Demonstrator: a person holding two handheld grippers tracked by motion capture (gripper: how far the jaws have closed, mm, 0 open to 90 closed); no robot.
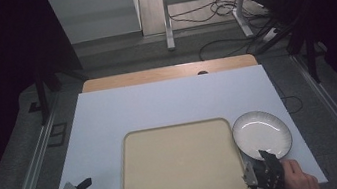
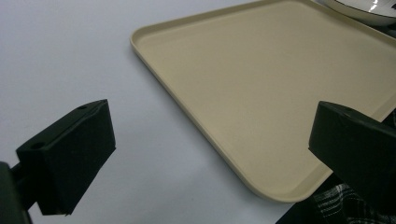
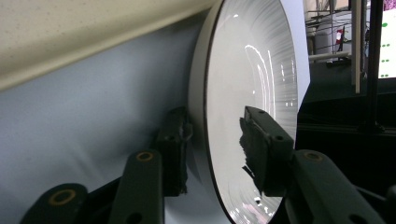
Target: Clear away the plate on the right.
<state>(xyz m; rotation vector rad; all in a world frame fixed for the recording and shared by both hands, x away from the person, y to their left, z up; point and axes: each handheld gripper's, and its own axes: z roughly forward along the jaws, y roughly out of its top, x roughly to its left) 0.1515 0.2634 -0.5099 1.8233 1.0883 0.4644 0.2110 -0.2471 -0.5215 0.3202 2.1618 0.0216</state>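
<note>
We see a person at a white-covered table (image 1: 167,102) working two handheld grippers around a beige tray (image 1: 179,163) and a white plate (image 1: 262,133). The plate, a glazed dish with a thin dark rim and fine ridges running to its centre, sits on the table just beside the tray's right edge, at the near right of the table. In the right gripper view the right gripper (image 3: 212,140) straddles the plate's near rim, one jaw under the outside of the plate and the other over the glossy inside face. The jaws stand close on either side of the rim, but we cannot tell whether they are pressing it yet.

The left gripper (image 2: 205,154) hangs near the tray's near-left corner with its jaws spread wide and nothing between them.

We judge the plate to be stiff, fairly heavy for its size, breakable and slick where glazed. The rim is the sensible place to take it, with the jaws well in past the edge. Held by one side, it will want to tip and slide, so a firm grip and a slow, low lift seem called for.
</note>
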